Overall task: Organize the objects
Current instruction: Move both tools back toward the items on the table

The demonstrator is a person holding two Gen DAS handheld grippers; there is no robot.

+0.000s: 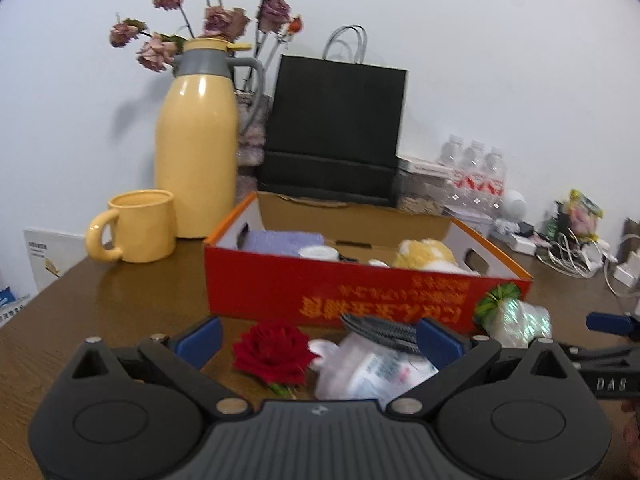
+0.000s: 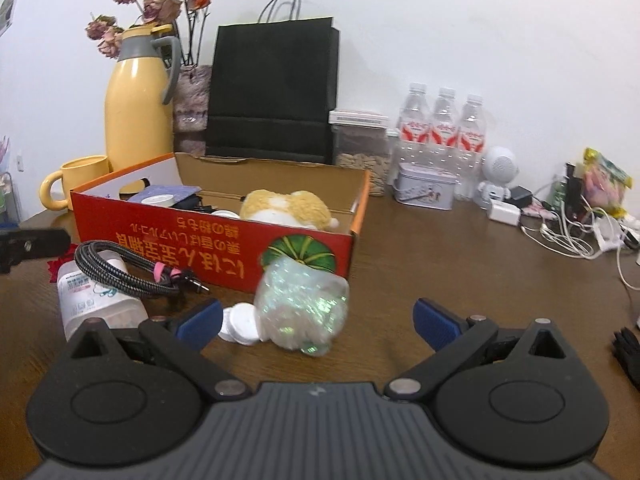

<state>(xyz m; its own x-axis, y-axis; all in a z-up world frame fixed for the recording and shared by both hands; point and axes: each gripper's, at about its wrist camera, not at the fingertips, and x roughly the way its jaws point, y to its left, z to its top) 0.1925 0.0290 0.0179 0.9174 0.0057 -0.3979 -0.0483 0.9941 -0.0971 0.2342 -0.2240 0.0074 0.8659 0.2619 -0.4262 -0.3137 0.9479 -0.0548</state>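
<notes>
A red cardboard box (image 1: pixel 360 296) (image 2: pixel 216 256) sits on the brown table and holds a yellow plush toy (image 1: pixel 426 254) (image 2: pixel 286 206), a purple cloth (image 1: pixel 280 240) and a tape roll (image 2: pixel 158 200). In front of it lie a red rose (image 1: pixel 272 350), a white wipes bottle (image 1: pixel 372 368) (image 2: pixel 94 296), a braided black cable (image 1: pixel 380 330) (image 2: pixel 128 270), an iridescent wrapped bundle (image 1: pixel 516 318) (image 2: pixel 304 306) and white discs (image 2: pixel 240 324). My left gripper (image 1: pixel 320 338) is open over the rose and bottle. My right gripper (image 2: pixel 318 320) is open just before the bundle.
A yellow jug (image 1: pixel 196 144) and a yellow mug (image 1: pixel 138 226) stand at the back left, with a black paper bag (image 1: pixel 336 128) behind the box. Three water bottles (image 2: pixel 440 128), a small tin (image 2: pixel 424 188), a white speaker (image 2: pixel 498 178) and tangled chargers (image 2: pixel 568 228) crowd the right.
</notes>
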